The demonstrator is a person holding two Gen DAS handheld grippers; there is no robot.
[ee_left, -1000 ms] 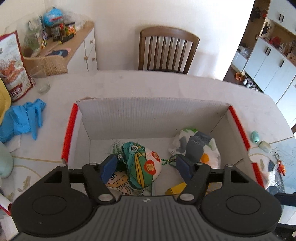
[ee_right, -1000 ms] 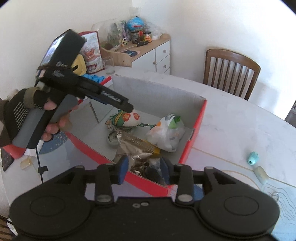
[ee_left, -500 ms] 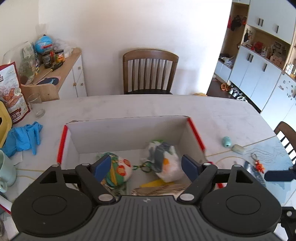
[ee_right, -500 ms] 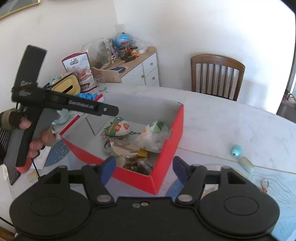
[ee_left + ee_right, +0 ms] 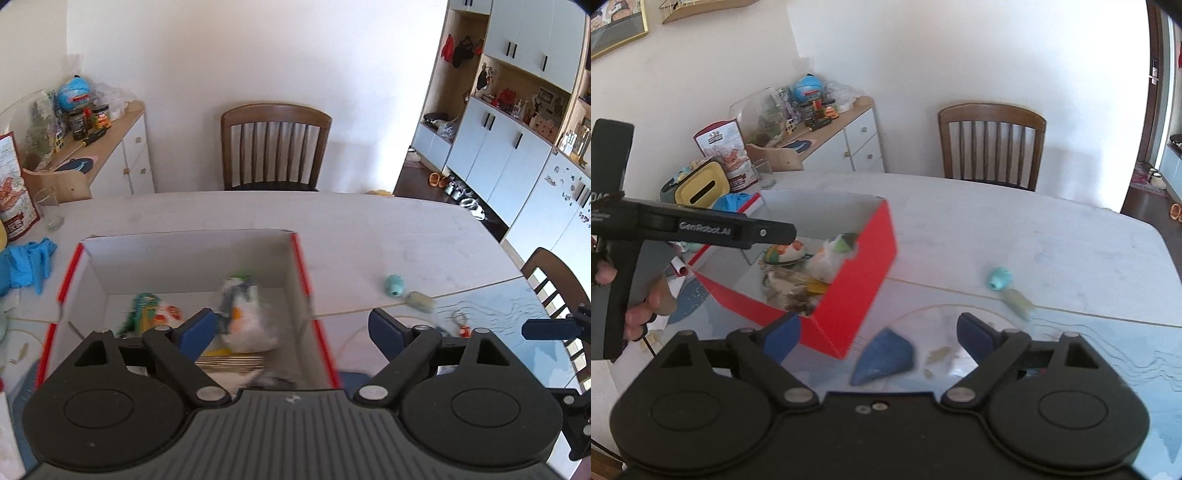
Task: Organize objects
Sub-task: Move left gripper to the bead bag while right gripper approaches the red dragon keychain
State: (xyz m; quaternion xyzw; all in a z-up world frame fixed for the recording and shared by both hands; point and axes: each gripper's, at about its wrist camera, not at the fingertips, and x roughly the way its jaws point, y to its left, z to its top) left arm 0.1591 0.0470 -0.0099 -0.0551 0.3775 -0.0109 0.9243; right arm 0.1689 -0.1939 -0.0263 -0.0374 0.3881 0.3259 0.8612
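A red cardboard box (image 5: 300, 258) (image 5: 857, 295) stands on the white table. In it lie a green and white pouch (image 5: 155, 314) (image 5: 785, 254), a white bag (image 5: 243, 317) (image 5: 827, 262) and gold packets (image 5: 790, 291). My left gripper (image 5: 291, 328) is open and empty, above the box's near right corner. My right gripper (image 5: 879, 332) is open and empty, above the table to the right of the box. A teal toy (image 5: 394, 285) (image 5: 999, 278), a pale tube (image 5: 419, 300) (image 5: 1019, 302) and a keychain (image 5: 460, 321) lie on the table right of the box.
Blue gloves (image 5: 26, 262), a glass (image 5: 50, 208), a snack bag (image 5: 13, 199) and a yellow box (image 5: 701, 188) lie left of the box. A wooden chair (image 5: 275, 147) stands at the far edge, another chair (image 5: 554, 280) at the right. A cluttered sideboard (image 5: 92, 155) is at the back left.
Both grippers have pulled back and up from the box and opened wider. The left gripper has shifted right; the green pouch it hovered over stays in the box.
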